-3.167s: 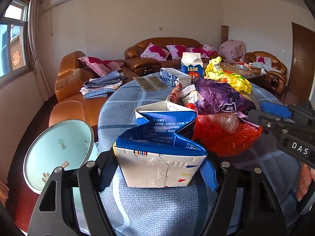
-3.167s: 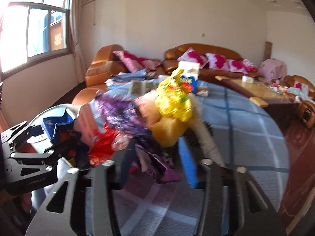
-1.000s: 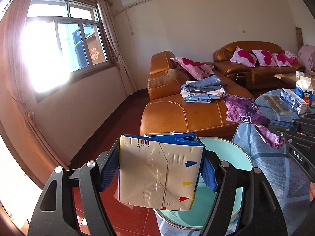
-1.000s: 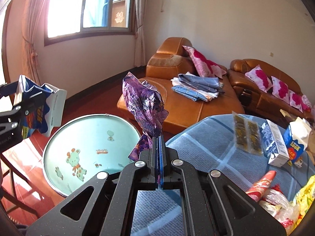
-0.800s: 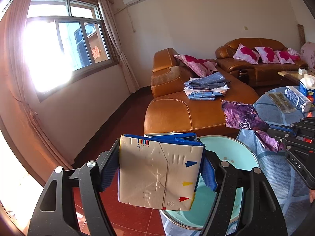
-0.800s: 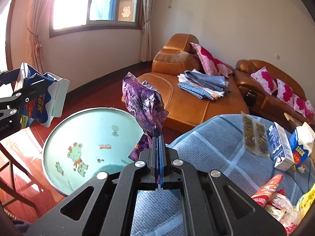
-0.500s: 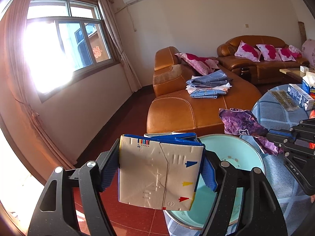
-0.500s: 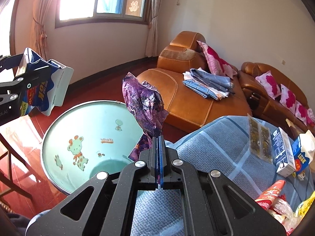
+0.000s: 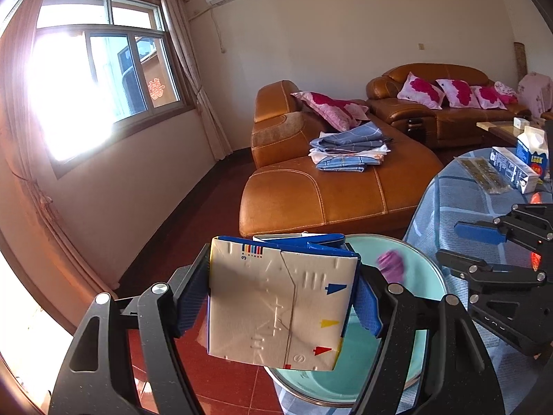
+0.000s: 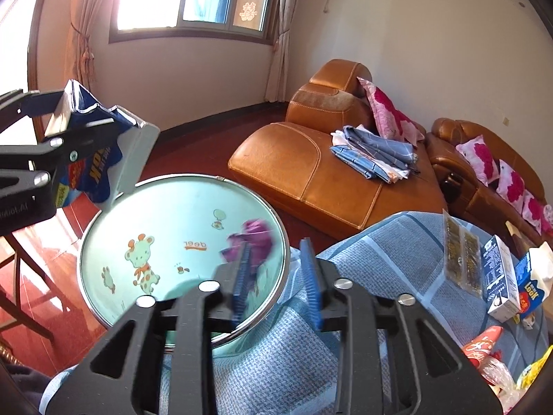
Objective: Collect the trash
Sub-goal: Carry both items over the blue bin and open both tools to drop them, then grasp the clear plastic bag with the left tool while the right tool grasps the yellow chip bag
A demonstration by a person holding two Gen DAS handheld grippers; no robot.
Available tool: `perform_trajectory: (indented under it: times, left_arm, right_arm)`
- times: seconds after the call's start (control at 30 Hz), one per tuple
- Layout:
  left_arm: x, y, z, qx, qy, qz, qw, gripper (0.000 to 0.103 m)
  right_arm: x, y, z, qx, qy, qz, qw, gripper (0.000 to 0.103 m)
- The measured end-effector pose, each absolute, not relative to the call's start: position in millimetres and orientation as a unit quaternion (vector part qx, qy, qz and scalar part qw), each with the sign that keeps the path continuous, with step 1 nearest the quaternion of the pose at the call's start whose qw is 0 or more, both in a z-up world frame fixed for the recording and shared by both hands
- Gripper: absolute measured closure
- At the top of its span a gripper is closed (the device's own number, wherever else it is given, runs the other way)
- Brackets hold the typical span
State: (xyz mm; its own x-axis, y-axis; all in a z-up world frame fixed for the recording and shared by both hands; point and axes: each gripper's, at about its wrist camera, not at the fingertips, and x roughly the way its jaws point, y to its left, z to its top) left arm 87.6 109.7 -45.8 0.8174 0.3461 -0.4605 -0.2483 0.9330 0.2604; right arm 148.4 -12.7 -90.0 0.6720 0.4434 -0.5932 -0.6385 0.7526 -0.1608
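My left gripper point(image 9: 276, 297) is shut on a crushed blue and white carton point(image 9: 280, 304), held in the air beside the light green basin point(image 9: 425, 276). The carton point(image 10: 93, 152) also shows at the left of the right wrist view. My right gripper point(image 10: 276, 276) is open and empty at the basin's near rim point(image 10: 280, 297). A purple plastic wrapper point(image 10: 254, 238), blurred, is loose in the air just over the basin; it also shows in the left wrist view point(image 9: 392, 264).
The round table with a blue checked cloth point(image 10: 380, 263) holds a long white box point(image 10: 497, 283), a milk carton point(image 10: 534, 280), a clear packet point(image 10: 461, 252) and more wrappers point(image 10: 484, 346). An orange leather sofa point(image 10: 311, 166) with folded cloth stands behind the basin.
My right gripper has opened and let go of the purple wrapper, which is dropping into the basin. My left gripper still holds the carton and has shifted little.
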Motion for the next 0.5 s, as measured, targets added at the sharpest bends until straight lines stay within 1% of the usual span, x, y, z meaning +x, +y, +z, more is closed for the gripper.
perform_trajectory:
  times: [0.07,0.17,0.5]
  left_arm:
    - [86.4,108.2,-46.0,0.096,0.255,0.155,0.950,0.031]
    - [85.2,107.6,-44.2,0.097,0.250,0.160,0.950,0.018]
    - [80.5,104.9,-41.5,0.102,0.247,0.161,0.950,0.018]
  right_arm:
    - [148.7,-16.1,-88.0,-0.172,0.267,0.298,0.900,0.069]
    - [149.9,-18.3,-86.5,-0.165,0.266,0.294,0.903,0.068]
    - [146.4,-16.0,-85.6,-0.169,0.260,0.290,0.905,0.065]
